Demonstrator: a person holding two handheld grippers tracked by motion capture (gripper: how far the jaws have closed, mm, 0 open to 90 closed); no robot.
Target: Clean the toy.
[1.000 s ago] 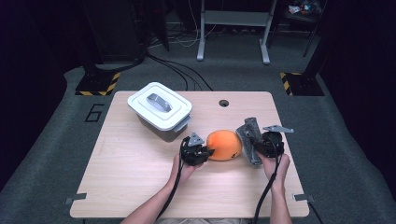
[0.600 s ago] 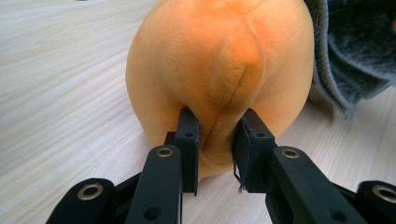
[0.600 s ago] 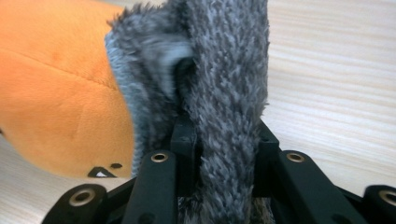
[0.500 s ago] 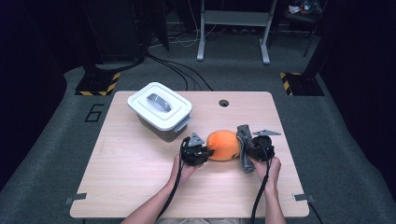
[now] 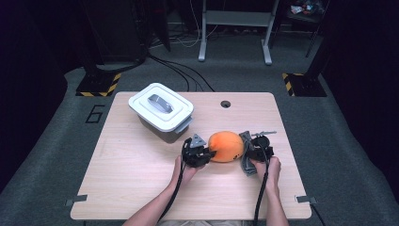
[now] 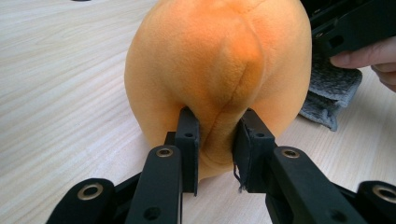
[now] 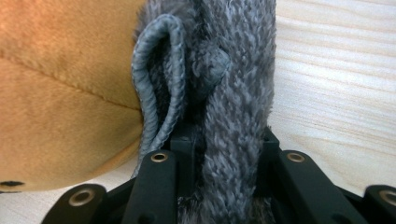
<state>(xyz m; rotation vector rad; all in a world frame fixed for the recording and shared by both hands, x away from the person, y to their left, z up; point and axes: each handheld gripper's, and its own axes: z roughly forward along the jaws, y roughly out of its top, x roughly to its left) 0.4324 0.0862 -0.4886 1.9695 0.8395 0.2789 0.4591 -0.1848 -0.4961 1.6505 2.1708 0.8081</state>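
At frame centre, the left gripper (image 5: pixel 206 153) pinched the orange plush (image 5: pixel 226 146) on the counter (image 5: pixel 131 165); the right gripper (image 5: pixel 250 151) clamped its grey fuzzy part (image 7: pixel 238 93). Both grips should hold firm, moving together.

A: Where do the cameras sit?

B: One looks forward and down over the whole table (image 5: pixel 141 188). The others ride close behind each gripper's jaws.

A: What do they share?

B: The orange plush (image 6: pixel 219 70), just past both pairs of fingertips.
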